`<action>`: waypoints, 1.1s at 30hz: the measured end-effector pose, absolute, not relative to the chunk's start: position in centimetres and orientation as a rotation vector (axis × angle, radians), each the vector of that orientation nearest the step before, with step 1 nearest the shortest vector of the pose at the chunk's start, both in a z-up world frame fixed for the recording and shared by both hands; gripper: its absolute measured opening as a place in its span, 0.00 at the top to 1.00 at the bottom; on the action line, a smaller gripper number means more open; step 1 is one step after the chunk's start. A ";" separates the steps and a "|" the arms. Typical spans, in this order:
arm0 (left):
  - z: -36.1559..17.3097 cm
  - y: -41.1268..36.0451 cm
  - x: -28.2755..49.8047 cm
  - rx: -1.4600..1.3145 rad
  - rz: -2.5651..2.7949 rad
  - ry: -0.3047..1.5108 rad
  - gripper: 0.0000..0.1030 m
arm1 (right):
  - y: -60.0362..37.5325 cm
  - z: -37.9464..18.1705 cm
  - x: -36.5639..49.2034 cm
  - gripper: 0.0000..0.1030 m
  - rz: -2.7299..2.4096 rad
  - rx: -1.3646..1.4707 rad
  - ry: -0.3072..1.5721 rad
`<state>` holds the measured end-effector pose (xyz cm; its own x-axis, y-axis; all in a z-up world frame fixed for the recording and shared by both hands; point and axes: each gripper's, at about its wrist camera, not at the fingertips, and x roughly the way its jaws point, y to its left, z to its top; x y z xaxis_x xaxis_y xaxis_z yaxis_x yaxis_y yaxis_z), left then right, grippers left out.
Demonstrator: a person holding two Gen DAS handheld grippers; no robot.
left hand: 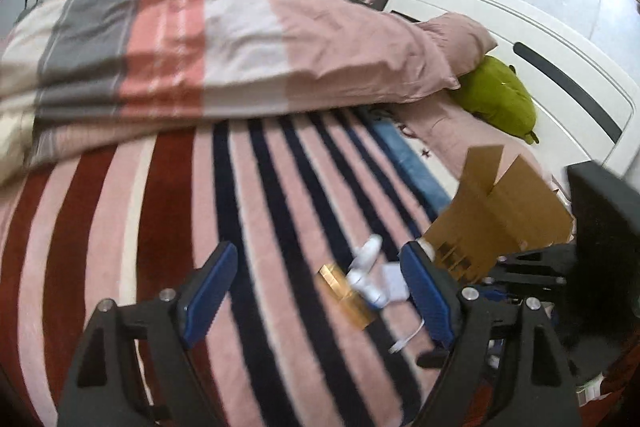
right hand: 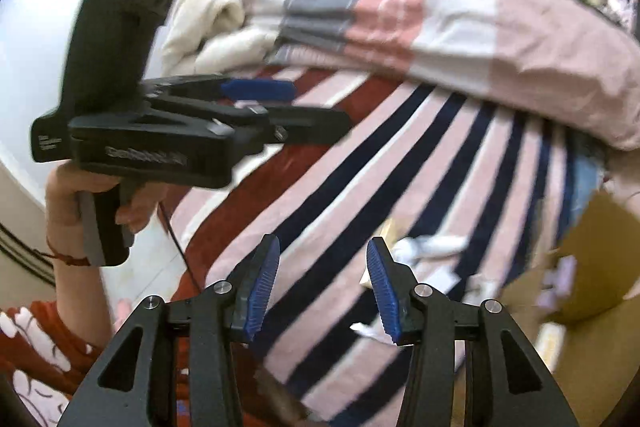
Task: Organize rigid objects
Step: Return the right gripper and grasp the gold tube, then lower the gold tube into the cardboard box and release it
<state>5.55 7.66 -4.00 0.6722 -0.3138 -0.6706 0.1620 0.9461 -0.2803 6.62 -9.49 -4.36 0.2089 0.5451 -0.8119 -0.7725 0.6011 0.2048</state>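
Note:
Small rigid items lie on the striped blanket [left hand: 280, 211]: a gold box [left hand: 346, 295], white plastic pieces [left hand: 366, 269] and a white cable [left hand: 408, 337]. An open cardboard box [left hand: 496, 215] stands just right of them. My left gripper [left hand: 316, 291] is open and empty, held above the blanket with the items near its right finger. My right gripper [right hand: 323, 285] is open and empty; the same white pieces [right hand: 430, 247] lie ahead of it to the right, beside the cardboard box [right hand: 580, 267]. The left gripper [right hand: 256, 89] also shows in the right wrist view, held by a hand.
A folded pink, grey and white duvet [left hand: 208, 55] lies across the far side of the bed. A green plush [left hand: 500, 99] and a pillow [left hand: 452, 43] sit by the white headboard [left hand: 560, 59]. Shelves and clutter stand behind.

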 end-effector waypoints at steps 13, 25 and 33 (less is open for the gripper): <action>-10.3 11.9 2.9 -0.320 -0.228 0.830 0.21 | -8.1 -16.9 10.9 0.64 0.693 -0.298 1.166; -8.4 10.1 4.0 -0.338 -0.314 0.822 0.21 | -7.4 -13.1 10.0 0.87 0.755 -0.314 1.021; -2.1 3.7 6.1 -0.306 -0.515 0.750 0.42 | -9.0 -3.7 6.2 0.87 0.925 -0.252 0.821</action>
<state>6.15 3.68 -2.07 0.6170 -0.5460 -0.5668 0.3336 0.8337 -0.4400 6.16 -9.04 -3.67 0.3315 0.6077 -0.7217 -0.7888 0.5982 0.1414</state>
